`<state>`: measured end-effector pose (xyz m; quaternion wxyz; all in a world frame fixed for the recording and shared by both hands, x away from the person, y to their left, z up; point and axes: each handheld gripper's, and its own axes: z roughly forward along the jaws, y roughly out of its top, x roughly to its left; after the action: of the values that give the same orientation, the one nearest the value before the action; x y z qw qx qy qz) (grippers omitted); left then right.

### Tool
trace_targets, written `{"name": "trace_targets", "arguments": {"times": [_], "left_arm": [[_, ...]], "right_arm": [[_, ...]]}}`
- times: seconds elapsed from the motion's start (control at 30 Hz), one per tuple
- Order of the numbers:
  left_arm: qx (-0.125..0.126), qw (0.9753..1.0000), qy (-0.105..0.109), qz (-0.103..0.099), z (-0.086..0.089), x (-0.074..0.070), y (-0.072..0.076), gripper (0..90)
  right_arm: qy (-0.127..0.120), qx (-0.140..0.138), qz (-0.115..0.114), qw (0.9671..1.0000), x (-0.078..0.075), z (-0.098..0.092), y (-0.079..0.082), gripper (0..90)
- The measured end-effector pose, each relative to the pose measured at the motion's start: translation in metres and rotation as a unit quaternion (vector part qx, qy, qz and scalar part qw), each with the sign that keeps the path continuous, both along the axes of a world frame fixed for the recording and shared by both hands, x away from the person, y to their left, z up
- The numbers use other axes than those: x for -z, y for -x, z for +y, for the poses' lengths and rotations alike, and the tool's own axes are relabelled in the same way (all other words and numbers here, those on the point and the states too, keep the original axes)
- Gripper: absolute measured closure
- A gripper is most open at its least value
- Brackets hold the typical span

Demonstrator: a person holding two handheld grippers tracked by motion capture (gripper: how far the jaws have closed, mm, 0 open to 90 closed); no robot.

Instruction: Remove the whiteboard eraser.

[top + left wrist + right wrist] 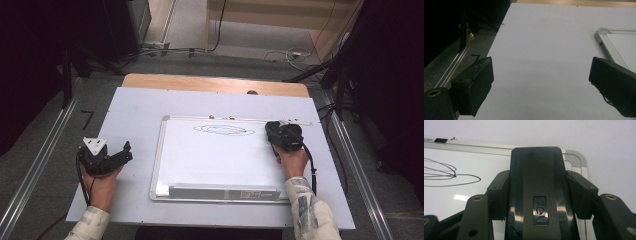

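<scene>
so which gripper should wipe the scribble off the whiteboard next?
Right. The right gripper is shut on the black eraser, at the whiteboard top right corner, near the scribble. The left gripper is open, holds nothing and sits off the board to the left.

Right gripper (537, 192) clamped a black eraser (536, 182); in the right gripper view the eraser's lower end ran off the bottom edge at 6 o'clock, and its body hid the whiteboard (474, 195) surface behind it. Embossed logo on the eraser too small to read. Scribble (449, 173) cut by the frame's 9 o'clock edge.

High view: eraser hidden under the gripper and hand (292, 160). Label on the whiteboard's bottom tray (225, 191) too small to read. Small dark object (252, 92) at the table's 12 o'clock edge, unidentifiable.

Left gripper (541, 82) view: both jaws cut off at 6 o'clock; whiteboard corner cut at 3 o'clock.
</scene>
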<state>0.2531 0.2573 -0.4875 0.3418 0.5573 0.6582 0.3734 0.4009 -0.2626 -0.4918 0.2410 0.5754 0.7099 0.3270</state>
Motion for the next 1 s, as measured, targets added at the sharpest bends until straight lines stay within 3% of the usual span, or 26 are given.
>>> {"name": "trace_targets", "arguments": {"times": [0.13,0.27,0.47,0.73,1.0], "left_arm": [[0.001,1.0000,-0.001,0.001,-0.0002,0.0000,0.0001,6.0],[0.000,1.0000,-0.001,0.001,0.0000,0.0000,0.0002,6.0],[0.001,1.0000,-0.001,0.002,-0.0003,0.0006,-0.0004,6.0],[0.000,1.0000,0.000,0.002,0.0001,0.0003,-0.0001,6.0],[0.000,1.0000,0.002,0.002,0.0008,0.0005,-0.0003,6.0]], "right_arm": [[-0.007,0.001,0.006,1.0000,0.0006,-0.0010,-0.0011,37.7],[-0.001,0.003,0.017,0.9998,0.0023,0.0004,-0.0023,34.4],[0.008,0.002,0.020,0.9998,0.0014,0.0017,-0.0022,37.1],[0.013,0.004,0.012,0.9998,0.0006,0.0023,-0.0005,38.5],[0.011,0.005,-0.012,0.9999,-0.0039,0.0023,0.0036,38.6]]}}
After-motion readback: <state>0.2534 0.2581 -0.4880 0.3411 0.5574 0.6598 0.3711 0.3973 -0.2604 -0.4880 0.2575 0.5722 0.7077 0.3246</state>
